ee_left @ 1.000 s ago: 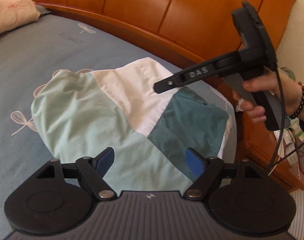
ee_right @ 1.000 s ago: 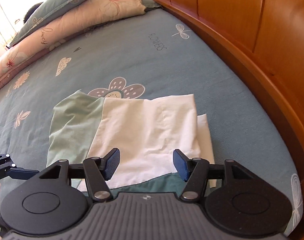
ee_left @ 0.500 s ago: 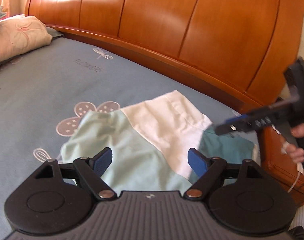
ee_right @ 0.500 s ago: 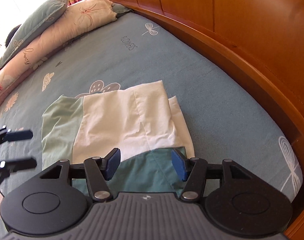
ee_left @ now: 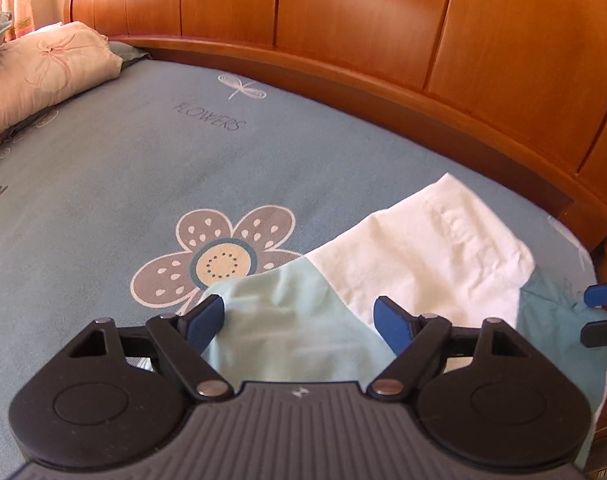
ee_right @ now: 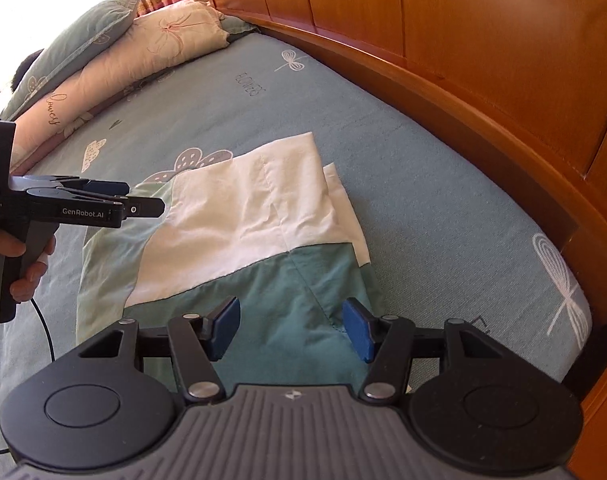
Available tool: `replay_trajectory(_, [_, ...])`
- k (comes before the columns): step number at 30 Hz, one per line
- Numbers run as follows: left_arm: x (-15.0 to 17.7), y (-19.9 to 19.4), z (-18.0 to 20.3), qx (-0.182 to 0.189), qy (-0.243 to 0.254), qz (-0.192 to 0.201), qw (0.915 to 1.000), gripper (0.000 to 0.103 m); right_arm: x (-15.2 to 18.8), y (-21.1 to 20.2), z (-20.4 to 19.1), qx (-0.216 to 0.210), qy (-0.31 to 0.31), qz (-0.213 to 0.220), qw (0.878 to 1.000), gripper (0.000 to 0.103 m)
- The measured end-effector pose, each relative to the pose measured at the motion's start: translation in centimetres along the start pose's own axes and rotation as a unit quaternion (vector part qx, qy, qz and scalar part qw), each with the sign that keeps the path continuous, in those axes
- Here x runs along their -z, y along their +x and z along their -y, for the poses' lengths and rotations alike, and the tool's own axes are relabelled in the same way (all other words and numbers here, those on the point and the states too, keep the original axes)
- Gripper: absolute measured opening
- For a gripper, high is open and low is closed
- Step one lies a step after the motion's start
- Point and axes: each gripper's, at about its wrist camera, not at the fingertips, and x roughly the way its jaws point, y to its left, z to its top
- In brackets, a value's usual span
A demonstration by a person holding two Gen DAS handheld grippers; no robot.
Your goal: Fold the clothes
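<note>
A folded garment (ee_right: 239, 248) in pale green, white and teal panels lies flat on the blue flowered bedsheet (ee_left: 103, 184), near the bed's corner and close to the curved wooden headboard (ee_left: 383, 32). The white panel faces the headboard; the teal panel lies nearest the right gripper. The left gripper (ee_left: 299, 320) hangs above the pale green end of the garment with its blue pads spread apart and nothing clamped between them; the cloth below is not pinched. In the right wrist view that same tool is seen from the side at the left edge, held by a hand (ee_right: 21, 264) on its grip, its tip over the garment's far-left edge. The right gripper (ee_right: 291, 328) is over the teal panel, jaws parted, pads clear of the cloth, holding nothing. Its blue tips show at the right edge of the left wrist view. Two pillows (ee_right: 115, 64) lie stacked at the far end of the bed, well apart from the garment.
</note>
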Motion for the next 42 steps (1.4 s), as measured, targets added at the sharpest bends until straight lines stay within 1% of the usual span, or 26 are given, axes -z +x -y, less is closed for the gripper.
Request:
replay_trajectory(1, [0.4, -1.4, 0.6, 0.011, 0.0, 0.006, 0.9999, 0.082, 0.2, -0.5, -0.3, -0.005, -0.013, 0.002, 1.0, 0.062])
replay_trajectory(3, [1.7, -3.9, 2.3, 0.031, 0.006, 0.01, 0.9994, 0.083, 0.7, -0.8, -1.2, -0.017, -0.046, -0.007, 0.999, 0.062])
replay_trajectory(4, [2.5, -4.8, 3.1, 0.043, 0.007, 0.007, 0.999, 0.083, 1.1, -0.6, -1.5, -0.014, -0.063, -0.017, 0.998, 0.062])
replay_trajectory(6, [4.7, -5.4, 4.6, 0.071, 0.012, -0.014, 0.9973, 0.083, 2.2, 0.7, -1.4, 0.008, -0.086, -0.039, 0.996, 0.062])
replay_trajectory(8, [6.8, -4.7, 6.1, 0.086, 0.02, -0.043, 0.9952, 0.083, 3.0, 2.0, -0.9, 0.011, -0.087, -0.055, 0.995, 0.062])
replay_trajectory(9, [7.7, -4.0, 6.8, 0.082, 0.024, -0.056, 0.9948, 0.083, 3.3, 2.3, -0.7, 0.009, -0.087, -0.054, 0.995, 0.062])
replay_trajectory(10, [8.4, -3.3, 7.4, 0.068, 0.037, -0.057, 0.9953, 0.084, 3.4, 2.5, -0.7, 0.009, -0.092, -0.055, 0.994, 0.062])
replay_trajectory(11, [8.8, -2.7, 8.0, 0.052, 0.056, -0.053, 0.9957, 0.088, 3.4, 2.7, -1.0, 0.011, -0.105, -0.058, 0.993, 0.062])
replay_trajectory(12, [9.1, -2.1, 8.5, 0.043, 0.071, -0.051, 0.9953, 0.097, 3.4, 2.7, -1.1, 0.013, -0.114, -0.059, 0.992, 0.062])
replay_trajectory(13, [9.0, -1.7, 8.9, 0.041, 0.079, -0.052, 0.9947, 0.1, 3.4, 2.7, -1.1, 0.013, -0.115, -0.061, 0.991, 0.062])
replay_trajectory(15, [8.3, -1.4, 9.1, 0.037, 0.084, -0.051, 0.9944, 0.1, 3.4, 2.5, -0.8, 0.01, -0.105, -0.066, 0.992, 0.062])
replay_trajectory(16, [7.8, -1.7, 9.1, 0.04, 0.082, -0.052, 0.9945, 0.099, 3.3, 2.2, -0.7, 0.011, -0.101, -0.07, 0.992, 0.062])
replay_trajectory(17, [7.6, -2.2, 8.8, 0.043, 0.078, -0.051, 0.9947, 0.095, 3.2, 1.8, -0.6, 0.015, -0.1, -0.071, 0.992, 0.062])
replay_trajectory(20, [8.0, -4.6, 8.8, 0.049, 0.084, -0.048, 0.9941, 0.095, 3.0, 0.4, -0.6, 0.019, -0.098, -0.065, 0.993, 0.062])
replay_trajectory(23, [9.5, -7.1, 10.4, 0.076, 0.117, -0.048, 0.989, 0.095, 3.2, -0.3, -0.1, 0.017, -0.09, -0.064, 0.994, 0.064])
replay_trajectory(25, [10.7, -7.9, 11.7, 0.1, 0.132, -0.055, 0.9847, 0.095, 3.5, -0.2, 0.1, 0.017, -0.083, -0.065, 0.994, 0.064])
replay_trajectory(27, [11.7, -7.4, 12.5, 0.118, 0.128, -0.074, 0.9819, 0.094, 3.7, 0.1, 0.2, 0.019, -0.079, -0.065, 0.995, 0.064])
replay_trajectory(28, [12.1, -6.9, 12.7, 0.115, 0.124, -0.079, 0.9824, 0.094, 3.8, 0.3, 0.2, 0.021, -0.078, -0.063, 0.995, 0.065])
replay_trajectory(30, [12.3, -5.9, 12.9, 0.109, 0.115, -0.077, 0.9843, 0.094, 3.8, 0.5, 0.2, 0.021, -0.075, -0.063, 0.995, 0.067])
replay_trajectory(32, [11.9, -5.4, 12.8, 0.116, 0.097, -0.077, 0.9856, 0.094, 3.8, 0.7, 0.2, 0.022, -0.073, -0.062, 0.995, 0.067])
replay_trajectory(34, [11.4, -5.4, 12.4, 0.124, 0.074, -0.076, 0.9866, 0.094, 3.8, 0.7, 0.2, 0.023, -0.071, -0.062, 0.995, 0.067])
replay_trajectory(36, [11.1, -6.2, 12.0, 0.127, 0.061, -0.072, 0.9874, 0.093, 3.5, 0.3, -0.1, 0.025, -0.066, -0.057, 0.996, 0.067])
replay_trajectory(39, [11.4, -8.1, 11.3, 0.111, 0.062, -0.059, 0.9902, 0.093, 2.3, -0.8, -0.6, 0.02, -0.064, -0.03, 0.997, 0.067])
replay_trajectory(41, [11.9, -9.1, 10.7, 0.097, 0.068, -0.056, 0.9913, 0.094, 0.7, -0.9, -1.2, 0.012, -0.073, -0.008, 0.997, 0.068])
replay_trajectory(42, [12.3, -9.5, 10.5, 0.09, 0.073, -0.059, 0.9915, 0.094, -0.2, -0.4, -1.6, 0.01, -0.08, 0.001, 0.997, 0.071])
